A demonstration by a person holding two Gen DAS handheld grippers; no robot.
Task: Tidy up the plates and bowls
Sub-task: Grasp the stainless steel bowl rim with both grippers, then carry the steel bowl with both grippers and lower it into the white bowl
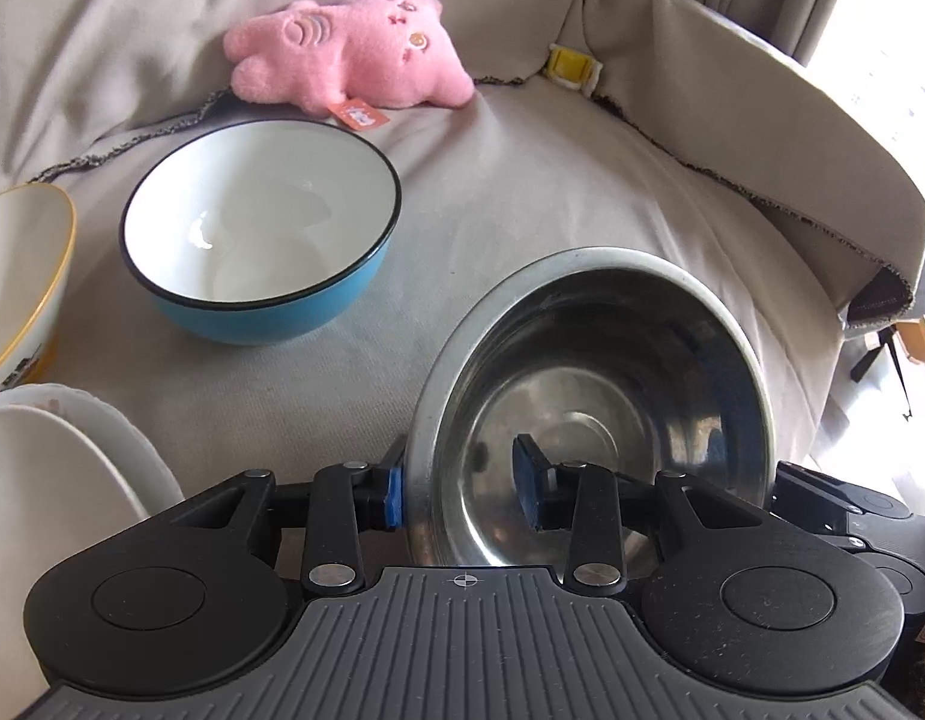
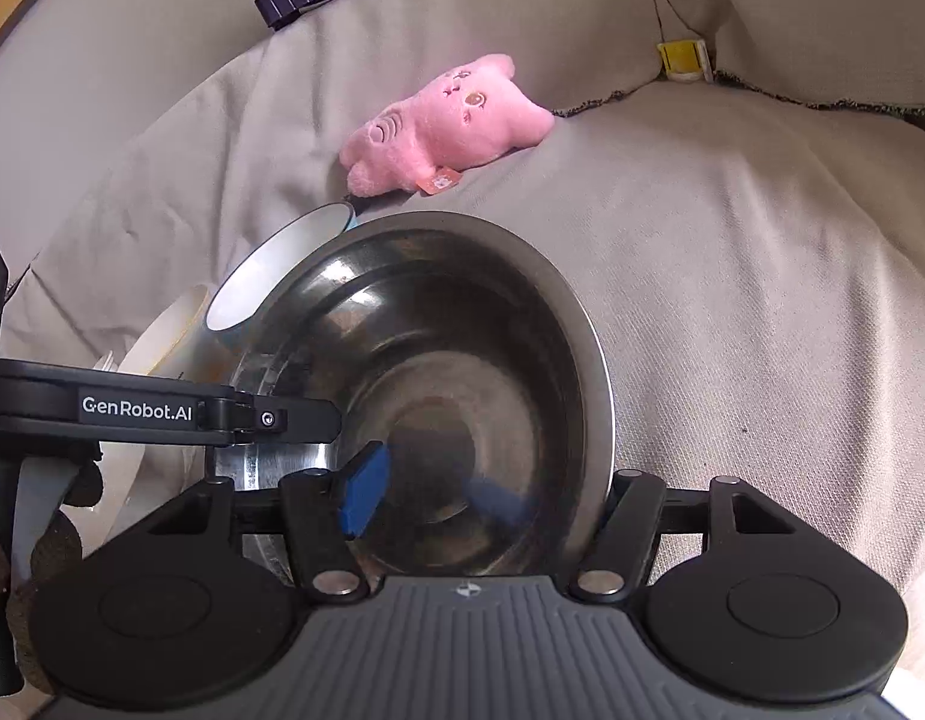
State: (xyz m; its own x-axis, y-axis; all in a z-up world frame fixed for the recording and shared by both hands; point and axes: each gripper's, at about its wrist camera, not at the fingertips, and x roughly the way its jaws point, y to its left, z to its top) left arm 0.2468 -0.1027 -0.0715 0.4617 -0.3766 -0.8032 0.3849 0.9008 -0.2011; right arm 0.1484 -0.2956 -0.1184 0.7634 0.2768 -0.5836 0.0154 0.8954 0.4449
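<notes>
A steel bowl (image 1: 588, 384) rests tilted on the beige sofa cover (image 1: 552, 180), between my two grippers. My left gripper (image 1: 462, 489) straddles its left rim. One blue pad (image 1: 393, 495) sits just outside the wall and the other is inside, away from the steel. In the right wrist view, the right gripper (image 2: 489, 495) straddles the right rim of the bowl (image 2: 438, 360). Its left pad (image 2: 363, 498) is inside, far from the wall, and its right finger is hidden behind the rim. A blue bowl (image 1: 261, 228) with a white inside stands to the left.
A white bowl with a yellow rim (image 1: 24, 276) and a stack of white plates (image 1: 60, 480) lie at the left edge. A pink plush toy (image 1: 348, 54) lies against the sofa back, with a yellow buckle (image 1: 567, 63) to its right. The sofa arm rises on the right.
</notes>
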